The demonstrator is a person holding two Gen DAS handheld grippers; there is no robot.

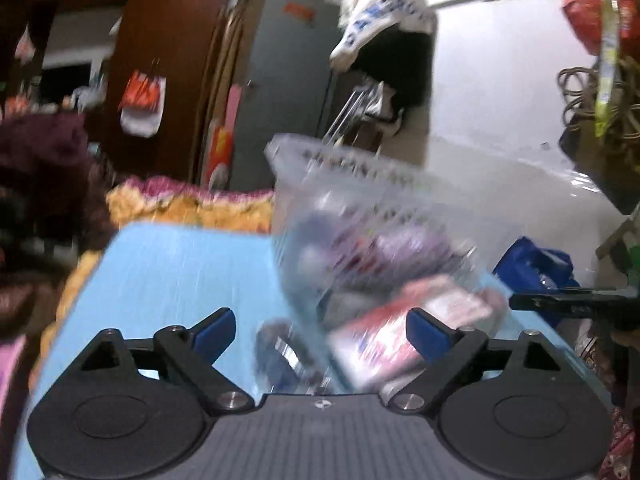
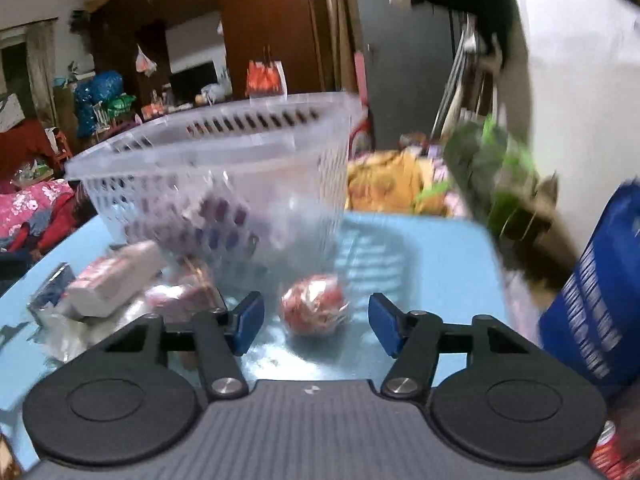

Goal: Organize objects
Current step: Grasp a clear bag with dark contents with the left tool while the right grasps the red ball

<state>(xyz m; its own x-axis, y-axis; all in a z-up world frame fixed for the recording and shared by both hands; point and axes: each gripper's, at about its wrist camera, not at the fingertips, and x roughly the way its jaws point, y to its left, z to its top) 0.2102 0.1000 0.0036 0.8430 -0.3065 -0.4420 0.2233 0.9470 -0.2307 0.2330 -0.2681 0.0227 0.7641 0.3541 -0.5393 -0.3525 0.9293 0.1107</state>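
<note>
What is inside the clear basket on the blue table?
The basket holds some purple and dark items, seen blurred through its slotted wall. What they are cannot be told, and its bottom is hidden behind the packets in front.

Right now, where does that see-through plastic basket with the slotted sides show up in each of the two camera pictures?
Left wrist view: the clear basket stands right of centre on the blue table top, just beyond the open left gripper.
Right wrist view: the clear basket sits left of centre, behind the red wrapped ball.
Shared landmark: the red-and-white box lying beside the basket.
</note>
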